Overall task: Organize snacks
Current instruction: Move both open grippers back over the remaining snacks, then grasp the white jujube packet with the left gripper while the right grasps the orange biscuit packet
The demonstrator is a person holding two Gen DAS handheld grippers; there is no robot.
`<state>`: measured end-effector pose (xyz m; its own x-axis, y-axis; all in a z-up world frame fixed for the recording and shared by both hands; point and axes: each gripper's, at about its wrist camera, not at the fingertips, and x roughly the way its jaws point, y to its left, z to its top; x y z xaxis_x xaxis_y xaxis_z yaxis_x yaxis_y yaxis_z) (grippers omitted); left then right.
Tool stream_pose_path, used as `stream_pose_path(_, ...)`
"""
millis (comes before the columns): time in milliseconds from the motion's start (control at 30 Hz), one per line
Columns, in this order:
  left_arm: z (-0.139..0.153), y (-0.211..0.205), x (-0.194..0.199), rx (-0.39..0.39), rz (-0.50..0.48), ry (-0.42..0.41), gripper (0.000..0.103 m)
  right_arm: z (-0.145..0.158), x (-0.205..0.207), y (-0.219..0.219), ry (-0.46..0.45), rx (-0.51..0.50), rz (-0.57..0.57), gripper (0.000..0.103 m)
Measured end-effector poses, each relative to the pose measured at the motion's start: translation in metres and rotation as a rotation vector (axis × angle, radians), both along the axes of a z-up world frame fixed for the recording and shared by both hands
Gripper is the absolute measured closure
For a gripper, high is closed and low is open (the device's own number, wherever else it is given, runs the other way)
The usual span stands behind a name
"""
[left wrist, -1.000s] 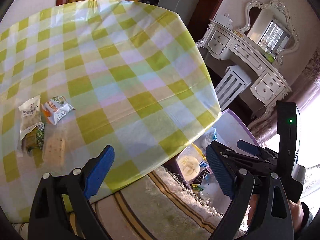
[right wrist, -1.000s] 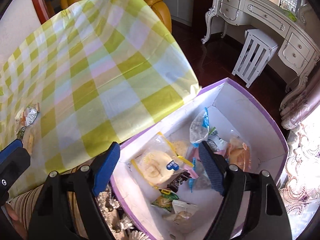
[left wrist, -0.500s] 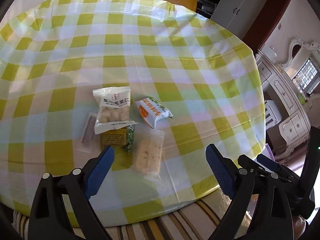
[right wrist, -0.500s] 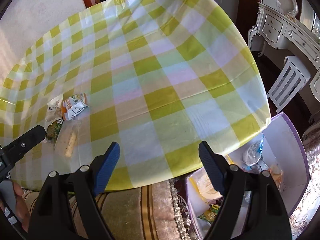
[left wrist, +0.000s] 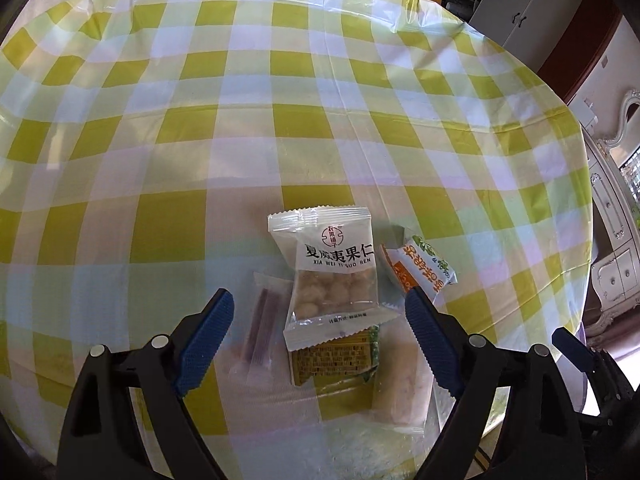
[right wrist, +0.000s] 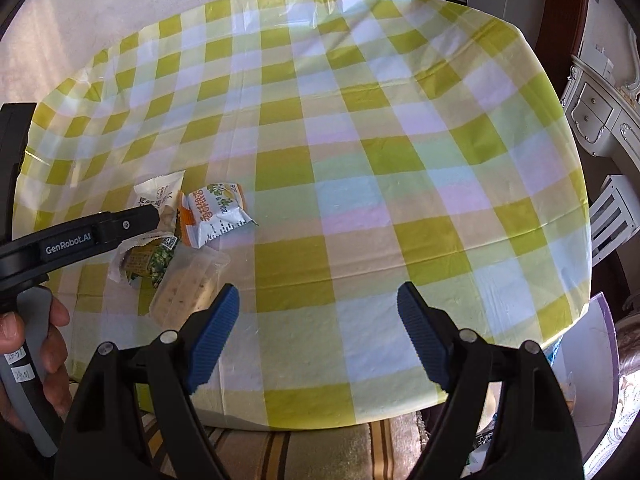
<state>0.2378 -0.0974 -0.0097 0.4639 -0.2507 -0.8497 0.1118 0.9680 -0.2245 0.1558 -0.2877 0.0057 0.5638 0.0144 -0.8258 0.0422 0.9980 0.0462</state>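
Several snack packets lie bunched on the checked tablecloth (left wrist: pixel 280 128). A clear nut packet (left wrist: pixel 332 276) lies on top of a yellow-green packet (left wrist: pixel 336 360). An orange-and-white packet (left wrist: pixel 420 268) lies to its right, a purple stick packet (left wrist: pixel 264 320) to its left, and a pale biscuit packet (left wrist: pixel 404 396) at the near right. My left gripper (left wrist: pixel 316 320) is open and hovers over the pile, its fingers either side of the nut packet. My right gripper (right wrist: pixel 316 320) is open and empty over the bare cloth, right of the pile (right wrist: pixel 188 236).
The table's near edge (right wrist: pixel 320 420) runs just under my right gripper, with a striped rug (right wrist: pixel 320 452) below. A purple-rimmed white box (right wrist: pixel 592 344) stands on the floor at the right. A white dresser (right wrist: pixel 600 120) and a stool (right wrist: pixel 612 212) stand further right.
My left gripper has swung left and come in over the snack pile. My right gripper has swung away from the box of snacks to above the table.
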Motion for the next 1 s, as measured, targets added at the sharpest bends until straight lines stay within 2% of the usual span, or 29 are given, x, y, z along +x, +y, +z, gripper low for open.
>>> stream_pose_path(100,-0.009,-0.008,0.012,0.045,-0.021,0.019,0.023,-0.001,0.006,0.006,-0.001,-0.012,0.010,0.022)
stream_pose_path(200,-0.019,-0.014,0.019,0.099,-0.027,0.024,0.032,-0.003,0.013,0.012,-0.004,-0.026,0.022,0.022)
stream_pose_path(333,-0.019,-0.020,0.020,0.166,-0.057,-0.019,0.057,-0.006,0.024,0.022,-0.001,-0.033,0.038,0.019)
stream_pose_path(567,-0.014,0.001,0.018,0.072,-0.007,-0.043,0.059,-0.011,0.045,0.043,-0.007,-0.035,0.086,0.018)
stream_pose_path(800,-0.004,0.030,0.018,0.025,0.107,-0.094,0.059,-0.018,0.066,0.060,0.000,-0.023,0.125,0.018)
stream_pose_path(1000,-0.003,0.039,0.016,0.005,0.133,-0.110,0.059,-0.027,0.084,0.073,0.014,-0.029,0.153,0.018)
